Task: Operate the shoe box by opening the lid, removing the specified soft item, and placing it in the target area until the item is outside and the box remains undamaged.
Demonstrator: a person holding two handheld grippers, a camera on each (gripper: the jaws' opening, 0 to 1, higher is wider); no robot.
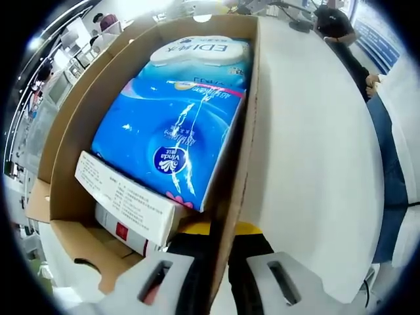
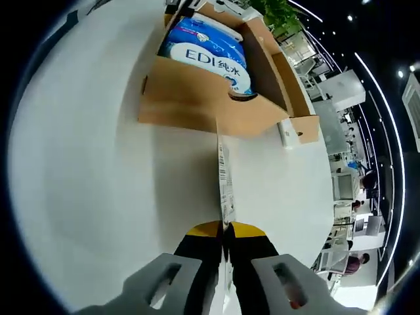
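Note:
An open brown cardboard box lies on a white table. Inside is a blue soft tissue pack, with a second blue-and-white pack beyond it and a white printed carton nearer me. My left gripper is shut on the box's right wall, which runs down between the jaws. In the right gripper view the same box stands further off with a blue pack showing. My right gripper is shut on a thin white printed sheet, seen edge-on and reaching to the box.
Bare table stretches left of the box. A side flap sticks out at the box's right end. A person sits at the table's far side, and a blue sleeve lies along its right edge.

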